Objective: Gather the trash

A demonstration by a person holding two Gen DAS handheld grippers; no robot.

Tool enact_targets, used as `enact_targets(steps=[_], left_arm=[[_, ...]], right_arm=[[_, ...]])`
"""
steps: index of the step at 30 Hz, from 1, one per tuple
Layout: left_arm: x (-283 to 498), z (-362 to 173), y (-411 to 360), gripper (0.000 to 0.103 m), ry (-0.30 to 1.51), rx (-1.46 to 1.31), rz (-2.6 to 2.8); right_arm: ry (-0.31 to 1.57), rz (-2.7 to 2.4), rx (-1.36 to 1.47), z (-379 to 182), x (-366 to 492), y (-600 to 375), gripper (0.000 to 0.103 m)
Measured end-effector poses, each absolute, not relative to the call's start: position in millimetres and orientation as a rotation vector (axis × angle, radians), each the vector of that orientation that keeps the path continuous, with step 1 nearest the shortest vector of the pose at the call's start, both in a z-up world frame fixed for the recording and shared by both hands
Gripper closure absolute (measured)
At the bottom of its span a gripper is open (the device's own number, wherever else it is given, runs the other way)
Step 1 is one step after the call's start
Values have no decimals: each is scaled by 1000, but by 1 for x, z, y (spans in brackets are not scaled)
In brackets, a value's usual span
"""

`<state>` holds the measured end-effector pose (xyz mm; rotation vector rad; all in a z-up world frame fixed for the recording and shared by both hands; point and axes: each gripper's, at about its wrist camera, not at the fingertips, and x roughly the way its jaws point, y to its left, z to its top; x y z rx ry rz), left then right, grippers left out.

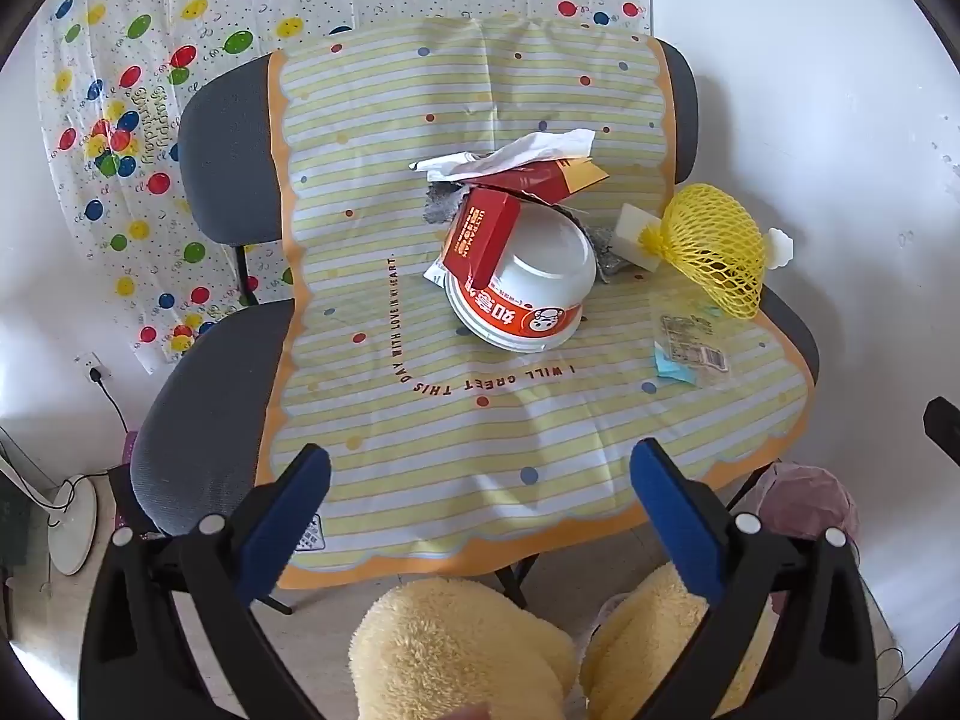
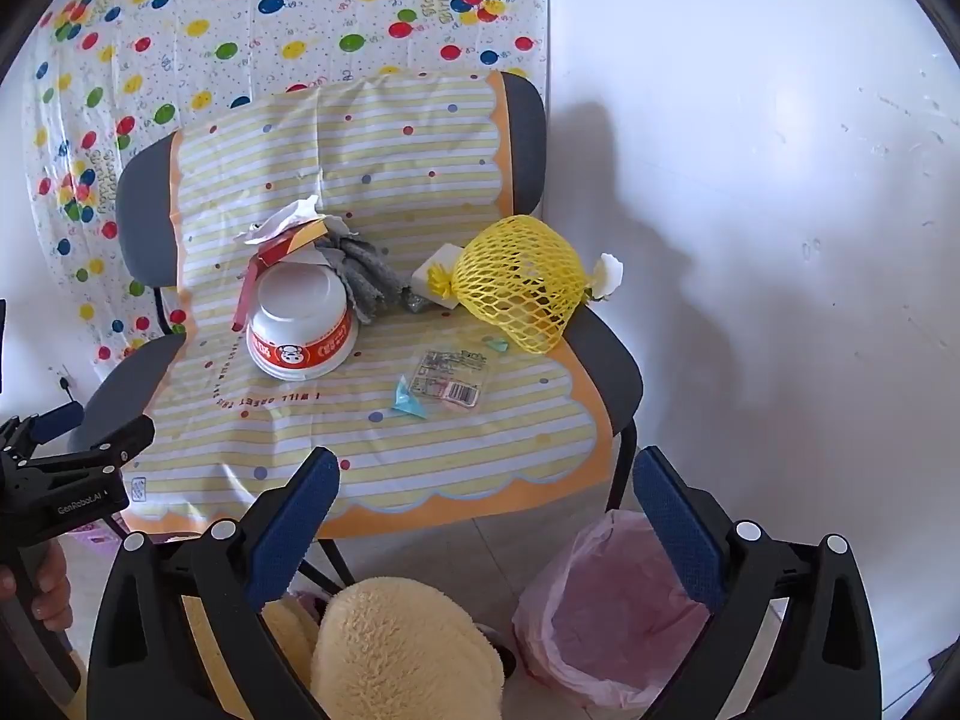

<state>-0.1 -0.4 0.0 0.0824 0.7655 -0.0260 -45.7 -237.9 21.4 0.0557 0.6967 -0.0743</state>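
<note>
Nothing picked yet, looks like the approach step. Left gripper (image 1: pixel 480 480) and right gripper (image 2: pixel 486 486) both hover short of the seat, jaws wide, nothing held. Trash sits on the striped yellow cloth (image 2: pixel 420 468) over the grey chair: upturned red-and-white paper bowl (image 2: pixel 303 330) under a red carton (image 1: pixel 480 234), yellow foam net (image 2: pixel 519 282), clear plastic wrapper (image 2: pixel 450 381). Pink-lined bin (image 2: pixel 606 606) stands on the floor just below the right gripper. Next, likely: right reaches for the wrapper or net and closes; the flat wrapper needs a low pinch.

Both wrist views high, angled down (shared: the draped chair (image 1: pixel 228 138))
</note>
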Motion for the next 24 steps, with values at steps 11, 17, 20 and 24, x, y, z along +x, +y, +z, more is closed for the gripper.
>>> enact_targets(steps=[11, 17, 20, 24], left_arm=[[-3, -2, 2, 6, 763, 89, -21], [-1, -4, 5, 6, 762, 85, -12], [-1, -5, 5, 6, 764, 89, -12], [-1, -5, 5, 6, 763, 89, -14]], right_arm=[[694, -82, 44, 22, -46, -237, 6], [697, -82, 43, 20, -43, -238, 6], [698, -87, 44, 19, -44, -237, 6], [699, -91, 47, 17, -46, -240, 6]])
